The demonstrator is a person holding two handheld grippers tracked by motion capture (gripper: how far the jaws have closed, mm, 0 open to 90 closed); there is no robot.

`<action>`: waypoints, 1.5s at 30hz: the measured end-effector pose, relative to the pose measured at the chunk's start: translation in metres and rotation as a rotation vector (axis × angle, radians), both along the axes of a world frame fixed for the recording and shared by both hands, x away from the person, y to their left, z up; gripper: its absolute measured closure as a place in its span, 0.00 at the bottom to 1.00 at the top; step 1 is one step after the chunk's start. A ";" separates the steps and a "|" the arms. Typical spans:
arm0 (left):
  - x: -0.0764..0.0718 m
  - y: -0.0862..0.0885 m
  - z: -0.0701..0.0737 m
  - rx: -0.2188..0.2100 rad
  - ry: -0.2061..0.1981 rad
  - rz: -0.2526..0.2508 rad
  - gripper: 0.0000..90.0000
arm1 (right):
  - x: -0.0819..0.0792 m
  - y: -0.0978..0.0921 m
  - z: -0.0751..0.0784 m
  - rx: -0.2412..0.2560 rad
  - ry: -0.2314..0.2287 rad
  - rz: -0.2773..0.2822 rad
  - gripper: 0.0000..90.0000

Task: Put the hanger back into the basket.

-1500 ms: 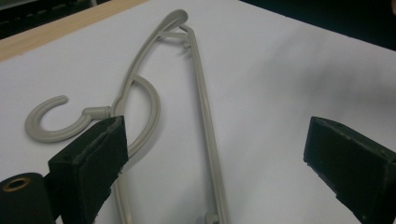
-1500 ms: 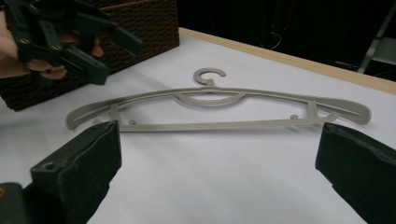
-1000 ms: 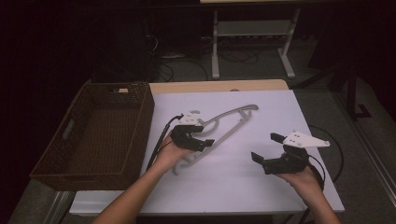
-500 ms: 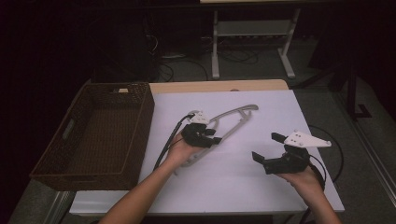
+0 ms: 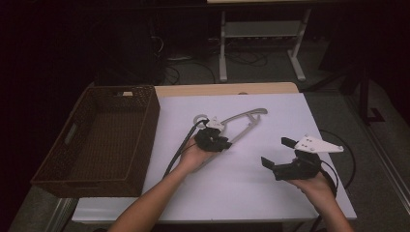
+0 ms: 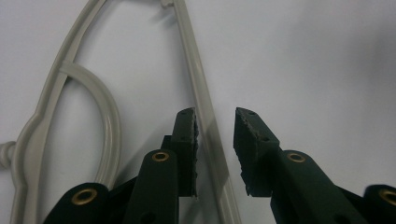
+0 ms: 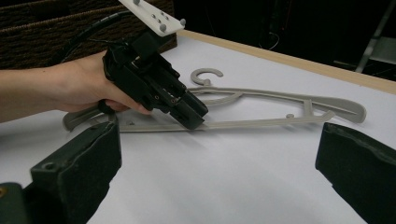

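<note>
Grey plastic clothes hanger (image 5: 241, 123) lying flat on the white surface (image 5: 251, 193), its hook (image 5: 199, 118) pointing toward the woven brown basket (image 5: 104, 140) that stands at the left edge of the surface. The left hand-held gripper (image 5: 223, 143) is lowered onto the hanger's straight lower bar (image 6: 205, 121); in the left gripper view the two black jaws stand slightly parted, one on either side of the bar, with the bar running up between them and a narrow gap still visible at each pad, so the jaws straddle the bar without clamping it. In the same view the hanger's curved shoulder and inner loop (image 6: 100, 112) lie to the left of the jaws, flat on the surface. The right gripper view shows the left hand-held gripper (image 7: 194, 119) from the side, tilted down with its tips at the bar, the person's left hand (image 7: 86, 86) wrapped around its body and its cable trailing back toward the basket. The right hand-held gripper (image 5: 275, 154) is held by the right hand (image 5: 316, 186) above the right part of the surface, well apart from the hanger; its jaws are spread wide and hold nothing, as the broad gap between its pads (image 7: 79, 168) in the right gripper view confirms.
</note>
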State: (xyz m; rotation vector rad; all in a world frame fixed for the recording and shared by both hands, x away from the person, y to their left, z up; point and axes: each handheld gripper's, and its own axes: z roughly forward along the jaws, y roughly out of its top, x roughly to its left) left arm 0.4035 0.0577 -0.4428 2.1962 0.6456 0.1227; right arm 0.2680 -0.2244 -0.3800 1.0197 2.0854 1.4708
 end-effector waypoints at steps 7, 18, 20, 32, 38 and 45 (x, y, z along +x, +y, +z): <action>0.002 -0.003 -0.005 0.017 0.014 -0.004 0.81 | 0.000 0.000 0.000 0.001 0.002 -0.001 0.00; 0.003 -0.007 -0.007 0.040 0.021 0.006 0.86 | 0.000 -0.001 0.000 -0.001 -0.004 -0.002 0.00; 0.003 -0.007 -0.006 0.051 0.021 0.000 0.87 | 0.000 -0.001 0.001 0.000 -0.005 -0.002 0.00; 0.005 -0.006 -0.003 0.068 0.046 0.042 0.90 | 0.000 -0.002 0.001 0.003 -0.005 -0.006 0.00; 0.002 -0.007 -0.002 0.069 0.049 0.030 0.91 | 0.000 -0.002 0.001 0.004 -0.004 -0.006 0.00; -0.009 -0.013 0.002 0.083 0.055 -0.026 0.90 | 0.000 -0.003 0.002 0.002 -0.010 -0.006 0.00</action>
